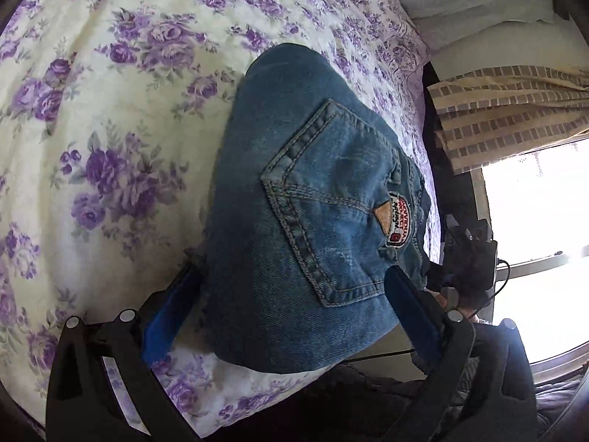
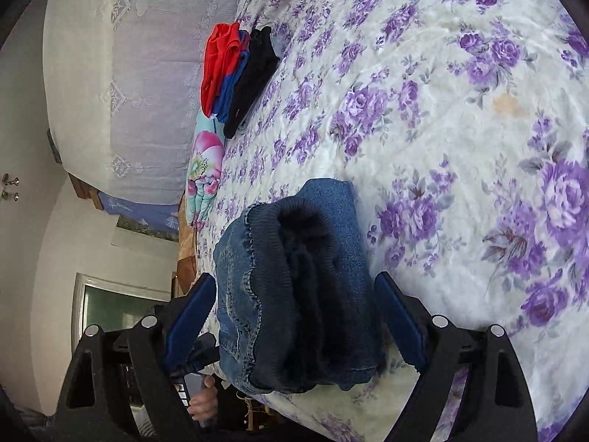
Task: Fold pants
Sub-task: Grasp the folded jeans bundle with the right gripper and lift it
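Both grippers, your left gripper (image 1: 294, 309) and right gripper (image 2: 294, 316), are standing wide open, straddling the folded jeans (image 1: 313, 199) without gripping them as they are lying near the bed (image 1: 110, 110) edge, so you seem to be finishing 1 fold and needing only to press it flat.
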A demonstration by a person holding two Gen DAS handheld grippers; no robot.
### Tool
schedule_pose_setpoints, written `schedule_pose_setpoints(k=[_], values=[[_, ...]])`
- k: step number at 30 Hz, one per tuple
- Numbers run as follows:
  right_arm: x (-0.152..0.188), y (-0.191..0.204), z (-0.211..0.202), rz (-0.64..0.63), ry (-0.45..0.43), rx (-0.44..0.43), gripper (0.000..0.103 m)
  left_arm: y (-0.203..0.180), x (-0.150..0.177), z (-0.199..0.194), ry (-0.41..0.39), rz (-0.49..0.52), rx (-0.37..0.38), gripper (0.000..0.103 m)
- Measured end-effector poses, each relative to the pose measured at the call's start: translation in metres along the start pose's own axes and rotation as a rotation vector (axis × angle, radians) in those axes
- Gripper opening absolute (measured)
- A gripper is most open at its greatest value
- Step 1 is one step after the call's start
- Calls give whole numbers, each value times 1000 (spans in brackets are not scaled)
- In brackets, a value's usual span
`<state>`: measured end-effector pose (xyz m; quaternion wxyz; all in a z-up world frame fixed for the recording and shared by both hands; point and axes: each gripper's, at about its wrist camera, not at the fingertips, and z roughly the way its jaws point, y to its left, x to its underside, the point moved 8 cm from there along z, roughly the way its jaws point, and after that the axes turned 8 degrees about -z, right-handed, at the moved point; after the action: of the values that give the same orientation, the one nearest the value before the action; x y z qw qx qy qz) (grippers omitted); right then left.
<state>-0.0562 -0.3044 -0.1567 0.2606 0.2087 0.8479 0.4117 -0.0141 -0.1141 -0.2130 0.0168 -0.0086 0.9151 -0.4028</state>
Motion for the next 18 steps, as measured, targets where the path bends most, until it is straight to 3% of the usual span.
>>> schedule_pose_setpoints(k=[9,13,15,17,18], values=[[-11,-4,30,-28,88,-27,87,-5,-19,11,41,-17,36,98],[-12,0,44,-71,112,-18,81,-8,-20,13,46,10,20,97],[-12,0,46,-87,113,-13,78,-10,-19,14,44,26,10,93],[-10,0,47,-87,113,-8,71,-9,-19,13,34,25,-10,76],[-10,0,46,-78,111,-8,70,-9,-19,13,26,19,-15,76]])
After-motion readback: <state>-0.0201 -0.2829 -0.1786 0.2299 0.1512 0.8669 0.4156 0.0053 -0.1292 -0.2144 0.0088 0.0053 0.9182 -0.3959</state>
